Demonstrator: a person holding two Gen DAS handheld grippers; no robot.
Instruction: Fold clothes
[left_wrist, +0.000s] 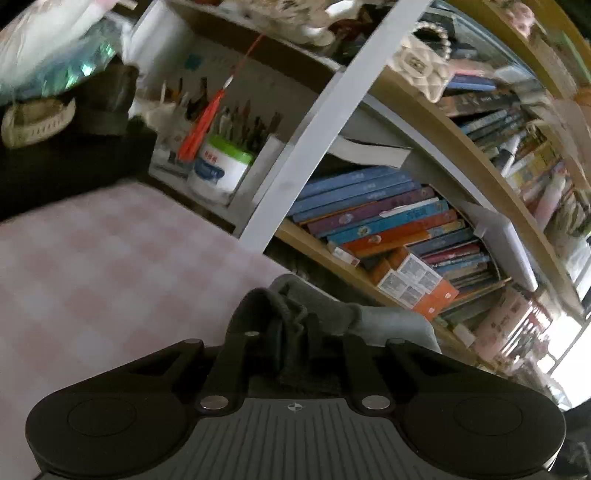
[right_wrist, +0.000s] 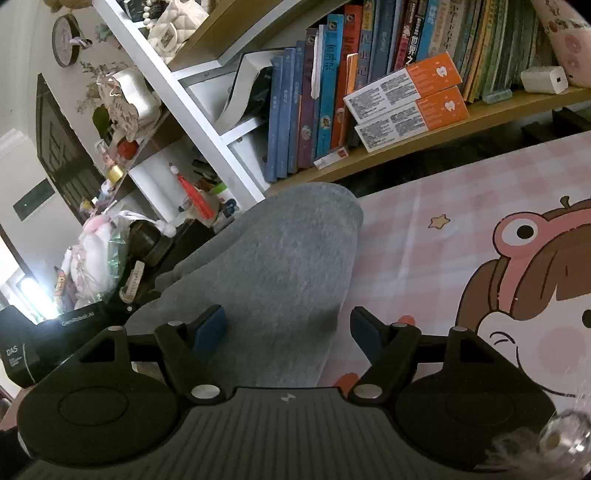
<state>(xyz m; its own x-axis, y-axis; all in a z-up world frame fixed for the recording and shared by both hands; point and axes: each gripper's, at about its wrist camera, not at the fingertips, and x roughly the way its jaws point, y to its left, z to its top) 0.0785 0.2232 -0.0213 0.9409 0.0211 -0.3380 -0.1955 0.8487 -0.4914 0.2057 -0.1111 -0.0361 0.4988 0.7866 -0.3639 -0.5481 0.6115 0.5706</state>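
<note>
Seemingly "GenRobot.AI" marks the left gripper (right_wrist: 44, 343), clamping grey garment (right_wrist: 280, 266); right gripper (right_wrist: 288, 332) jaws gape.

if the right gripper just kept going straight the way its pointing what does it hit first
Most likely the grey garment: it lies right ahead between the open fingers of the right gripper, spread over the pink checked table cover. Past it stands the bookshelf, but depth is hard to judge through the fisheye.
</note>
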